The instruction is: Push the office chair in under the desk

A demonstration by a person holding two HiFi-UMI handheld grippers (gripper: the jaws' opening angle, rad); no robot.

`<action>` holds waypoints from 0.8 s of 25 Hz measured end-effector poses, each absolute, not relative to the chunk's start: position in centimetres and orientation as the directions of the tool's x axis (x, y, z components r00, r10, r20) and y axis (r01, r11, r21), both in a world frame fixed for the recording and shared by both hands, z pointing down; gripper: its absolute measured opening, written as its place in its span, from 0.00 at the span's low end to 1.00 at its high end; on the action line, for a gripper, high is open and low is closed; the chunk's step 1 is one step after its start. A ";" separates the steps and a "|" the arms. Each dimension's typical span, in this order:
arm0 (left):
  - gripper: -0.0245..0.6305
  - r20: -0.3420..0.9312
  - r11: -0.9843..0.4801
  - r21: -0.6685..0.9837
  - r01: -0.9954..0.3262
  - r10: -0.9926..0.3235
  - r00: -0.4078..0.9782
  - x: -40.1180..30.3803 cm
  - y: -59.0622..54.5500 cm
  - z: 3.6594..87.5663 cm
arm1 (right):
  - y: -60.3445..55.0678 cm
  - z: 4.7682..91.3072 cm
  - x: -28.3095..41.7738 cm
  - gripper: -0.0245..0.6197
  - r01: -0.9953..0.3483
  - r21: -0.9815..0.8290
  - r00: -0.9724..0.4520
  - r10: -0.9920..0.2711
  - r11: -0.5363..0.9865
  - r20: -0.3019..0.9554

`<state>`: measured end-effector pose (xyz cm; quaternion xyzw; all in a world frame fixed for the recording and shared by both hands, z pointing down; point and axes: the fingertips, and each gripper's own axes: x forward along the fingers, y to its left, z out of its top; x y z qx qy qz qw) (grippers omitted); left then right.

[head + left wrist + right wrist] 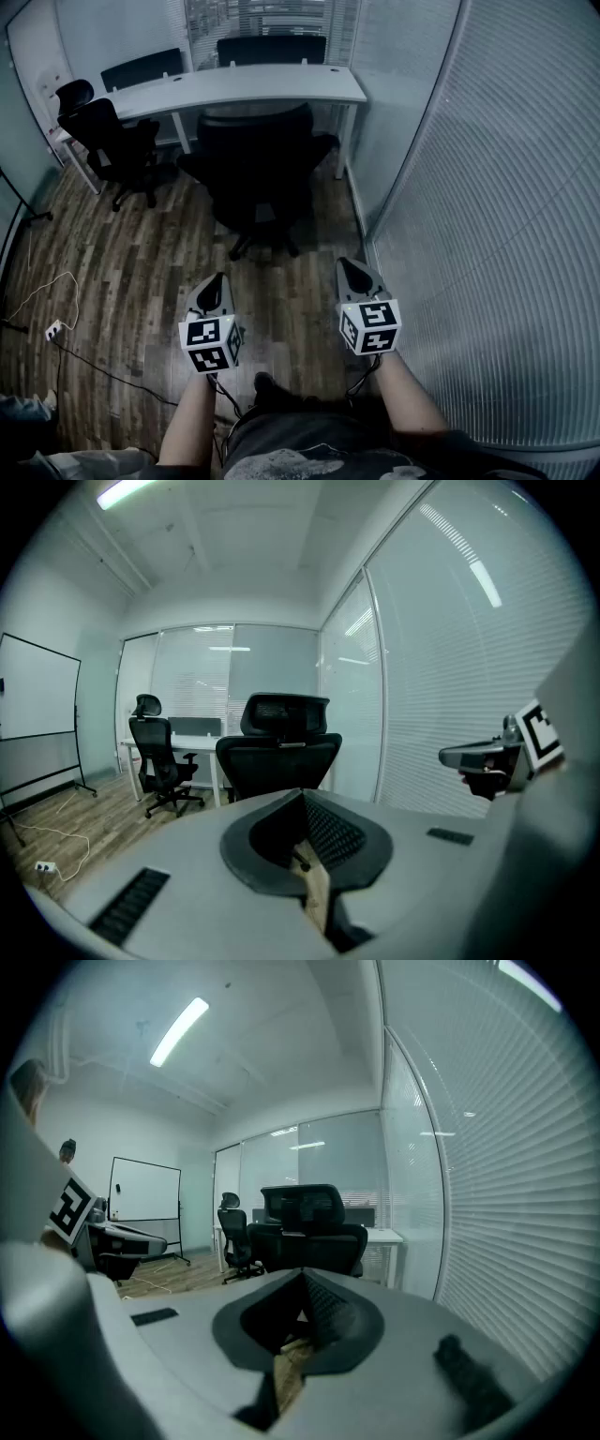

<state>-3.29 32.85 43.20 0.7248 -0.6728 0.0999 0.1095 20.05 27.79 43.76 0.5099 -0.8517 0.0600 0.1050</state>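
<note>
The office chair (258, 164) stood just before the far surface (244, 86).
Left hand-held gripper (217, 281) and right hand-held gripper (350, 269) hung near, jaws closed, empty, well apart from it.

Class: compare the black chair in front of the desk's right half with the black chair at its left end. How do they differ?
The right chair stands nearer the viewer, its back square to us; the left chair stands farther off, turned at an angle. The right chair looks broader; the left chair slimmer. Both are black, with headrests and wheeled bases.
</note>
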 end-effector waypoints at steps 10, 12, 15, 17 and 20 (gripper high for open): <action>0.06 0.298 -0.061 0.025 -0.998 -0.952 0.065 -3.6 34.9 43.5 | 29.4 43.5 19.2 0.07 -0.868 0.018 -0.478 -0.847 0.496 0.233; 0.06 0.297 -0.061 0.028 -0.998 -0.953 0.066 -3.9 34.9 43.5 | 29.5 43.5 19.1 0.07 -0.869 0.018 -0.477 -0.848 0.494 0.233; 0.06 0.290 -0.066 0.027 -0.997 -0.954 0.071 -4.2 34.2 43.6 | 28.9 43.5 18.8 0.07 -0.871 0.022 -0.473 -0.851 0.490 0.228; 0.06 0.284 -0.073 0.029 -0.997 -0.956 0.078 -4.4 33.5 43.5 | 28.3 43.4 18.5 0.07 -0.875 0.018 -0.468 -0.856 0.483 0.220; 0.06 0.272 -0.093 0.038 -0.995 -0.957 0.100 -4.9 32.2 43.4 | 27.3 43.1 18.0 0.07 -0.884 -0.027 -0.463 -0.864 0.468 0.200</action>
